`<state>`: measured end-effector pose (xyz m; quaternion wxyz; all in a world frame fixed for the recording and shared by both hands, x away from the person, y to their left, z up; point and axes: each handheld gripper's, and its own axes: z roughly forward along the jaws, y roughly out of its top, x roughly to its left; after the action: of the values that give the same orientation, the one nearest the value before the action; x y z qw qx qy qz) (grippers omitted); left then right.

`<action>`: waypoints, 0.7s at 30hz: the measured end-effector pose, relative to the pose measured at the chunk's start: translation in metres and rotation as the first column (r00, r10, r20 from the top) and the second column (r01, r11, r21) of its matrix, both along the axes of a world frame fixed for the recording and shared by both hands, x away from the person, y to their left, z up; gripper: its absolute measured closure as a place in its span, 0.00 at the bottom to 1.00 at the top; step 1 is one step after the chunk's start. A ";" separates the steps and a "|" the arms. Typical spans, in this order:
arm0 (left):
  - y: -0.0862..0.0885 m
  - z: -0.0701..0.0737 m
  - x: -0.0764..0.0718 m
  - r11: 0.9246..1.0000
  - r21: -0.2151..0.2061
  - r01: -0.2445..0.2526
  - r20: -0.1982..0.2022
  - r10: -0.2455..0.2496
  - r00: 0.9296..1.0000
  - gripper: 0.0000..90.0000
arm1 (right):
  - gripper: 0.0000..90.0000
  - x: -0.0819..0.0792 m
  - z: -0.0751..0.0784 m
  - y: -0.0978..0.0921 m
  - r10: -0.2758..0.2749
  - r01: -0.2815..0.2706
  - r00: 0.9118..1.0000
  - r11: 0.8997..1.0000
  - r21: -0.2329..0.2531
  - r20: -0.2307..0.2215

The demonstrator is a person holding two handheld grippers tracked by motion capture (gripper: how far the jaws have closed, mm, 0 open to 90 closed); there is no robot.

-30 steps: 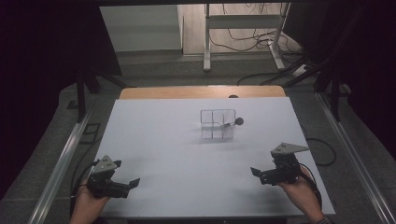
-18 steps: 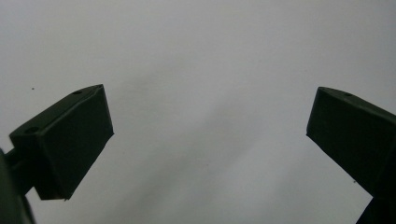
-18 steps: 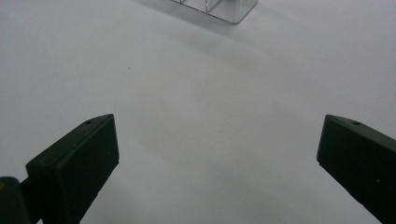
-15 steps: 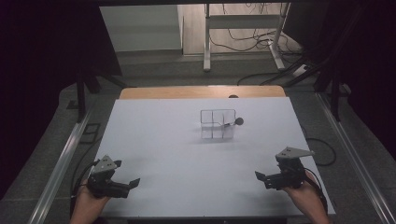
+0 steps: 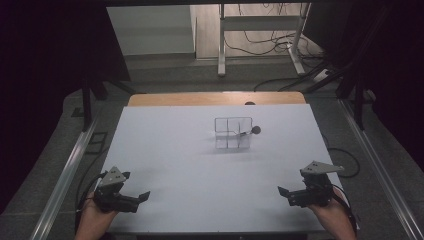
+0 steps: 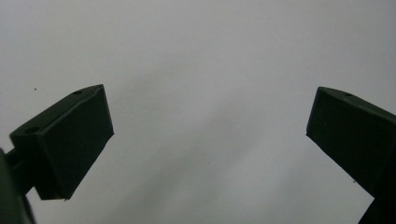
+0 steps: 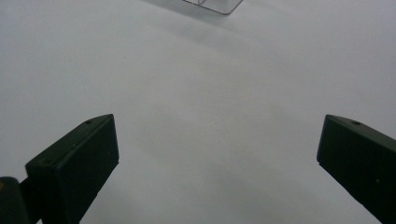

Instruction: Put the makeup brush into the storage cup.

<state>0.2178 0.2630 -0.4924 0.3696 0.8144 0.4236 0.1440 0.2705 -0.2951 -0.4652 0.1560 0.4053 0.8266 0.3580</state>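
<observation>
Nearest, at the bottom left of the high view: left gripper (image 5: 134, 199), held in a hand (image 5: 92, 222), jaws spread wide with nothing between, tips aimed toward the right of the frame, low over the table (image 5: 200, 170). Same state from the left gripper view (image 6: 210, 135): two black jaws far apart at the lower corners, bare white surface across the gap.

Opposite, at the bottom right of the high view: right gripper (image 5: 286, 194), held in a hand (image 5: 332, 217), grey plate on top, jaws also wide apart and empty, tips aimed toward the left of the frame. Confirmed by the right gripper view (image 7: 217, 144): jaws at the lower left and lower right, white tabletop in between, a clear corner of the box (image 7: 215, 5) cut off at the top edge.

Farther up, just right of centre in the high view: box (image 5: 233, 132), clear, split into compartments, upright on the table, well apart from both grippers. Dark round-headed thing (image 5: 255, 130) at the box's right side, thin stem leaning into it; which compartment, impossible to tell.

Beyond, along the far edge: wooden strip (image 5: 215, 98), then floor with cables (image 5: 260, 45) and a metal frame.
</observation>
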 end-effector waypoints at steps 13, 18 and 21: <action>0.004 0.000 -0.004 1.000 0.007 -0.009 0.001 0.009 1.000 0.01 | 0.00 -0.008 -0.001 -0.011 -0.020 0.020 1.000 1.000 -0.009 0.005; 0.008 0.000 -0.006 1.000 0.004 -0.020 0.002 0.020 1.000 0.01 | 0.00 -0.011 -0.001 -0.014 -0.024 0.024 1.000 1.000 -0.014 0.001; 0.011 0.000 -0.007 1.000 0.005 -0.026 0.001 0.026 1.000 0.01 | 0.00 -0.012 -0.002 -0.016 -0.029 0.029 1.000 0.999 -0.015 -0.004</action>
<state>0.2104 0.2738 -0.4927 0.3659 0.8097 0.4335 0.1504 0.2582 -0.3114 -0.4667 0.1623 0.4168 0.8237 0.3485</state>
